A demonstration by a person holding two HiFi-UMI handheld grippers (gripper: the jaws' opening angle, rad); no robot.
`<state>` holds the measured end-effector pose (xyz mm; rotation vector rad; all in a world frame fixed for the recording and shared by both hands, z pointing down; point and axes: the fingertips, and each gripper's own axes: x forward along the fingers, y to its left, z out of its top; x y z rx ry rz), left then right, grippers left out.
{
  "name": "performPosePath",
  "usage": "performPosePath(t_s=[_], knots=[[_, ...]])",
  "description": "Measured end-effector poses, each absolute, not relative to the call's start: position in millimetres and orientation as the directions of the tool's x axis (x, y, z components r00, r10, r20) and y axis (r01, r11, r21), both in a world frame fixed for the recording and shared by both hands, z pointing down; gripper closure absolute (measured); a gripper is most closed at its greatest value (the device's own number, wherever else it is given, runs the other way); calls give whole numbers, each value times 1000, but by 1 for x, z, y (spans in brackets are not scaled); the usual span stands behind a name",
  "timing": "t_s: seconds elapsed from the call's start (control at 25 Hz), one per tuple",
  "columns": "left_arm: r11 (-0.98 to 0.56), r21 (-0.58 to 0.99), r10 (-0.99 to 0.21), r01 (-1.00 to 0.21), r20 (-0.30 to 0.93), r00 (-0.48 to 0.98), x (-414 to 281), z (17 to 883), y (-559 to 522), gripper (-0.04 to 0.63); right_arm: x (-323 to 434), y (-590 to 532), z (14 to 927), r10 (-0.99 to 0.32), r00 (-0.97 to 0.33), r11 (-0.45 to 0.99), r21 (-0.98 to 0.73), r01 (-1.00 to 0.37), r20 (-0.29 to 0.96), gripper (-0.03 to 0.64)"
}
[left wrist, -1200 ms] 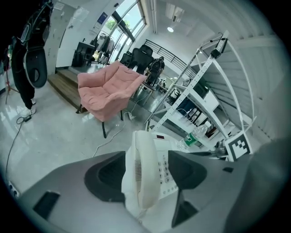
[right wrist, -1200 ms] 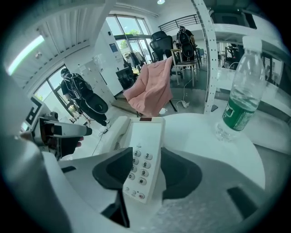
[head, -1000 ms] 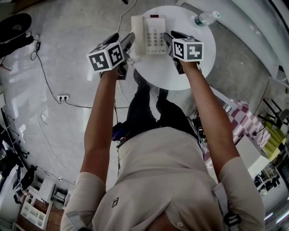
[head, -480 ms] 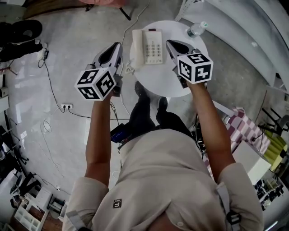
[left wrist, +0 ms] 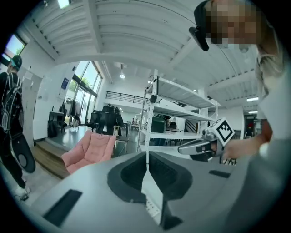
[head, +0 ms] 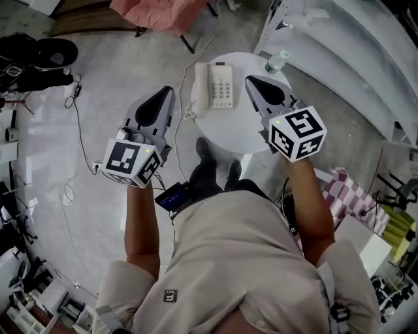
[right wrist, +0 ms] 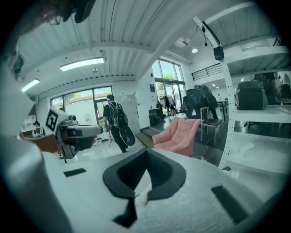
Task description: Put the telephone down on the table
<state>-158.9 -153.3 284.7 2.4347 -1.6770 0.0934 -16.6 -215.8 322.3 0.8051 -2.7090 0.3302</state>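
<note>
The white telephone (head: 220, 87) lies flat on the round white table (head: 228, 127), handset on its cradle, cord trailing off the left edge. Both grippers hang well above it, touching nothing. My left gripper (head: 166, 91) is left of the table, over the floor. Its jaws have just closed and are shut with nothing between them (left wrist: 146, 157). My right gripper (head: 251, 79) is over the table's right side, also shut and empty (right wrist: 146, 152). Each gripper view looks level across the room and shows the other gripper, not the telephone.
A clear bottle (head: 275, 62) stands at the table's far right edge. A pink armchair (head: 157, 16) sits beyond the table, white shelving (head: 339, 59) to the right. Cables and a power strip (head: 98, 166) lie on the floor at left. A person with a backpack (right wrist: 113, 123) stands farther off.
Both grippers were open beside the telephone a second ago. They have since risen away from it, spread apart and shut empty. The telephone stays on the table.
</note>
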Motion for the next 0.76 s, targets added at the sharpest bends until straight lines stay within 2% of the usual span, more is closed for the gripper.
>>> performPosePath(t_s=[0.28,0.76], knots=[[-332,60,-931,-941,139,338,-153,243,-118,578,0,-187,274,-491,-823,835,-115,-538,284,626],[-302,40,-944,-952,129,305,-131,230,-84,578,33,-152,251,-473,-840,857,-81,-509,265,626]])
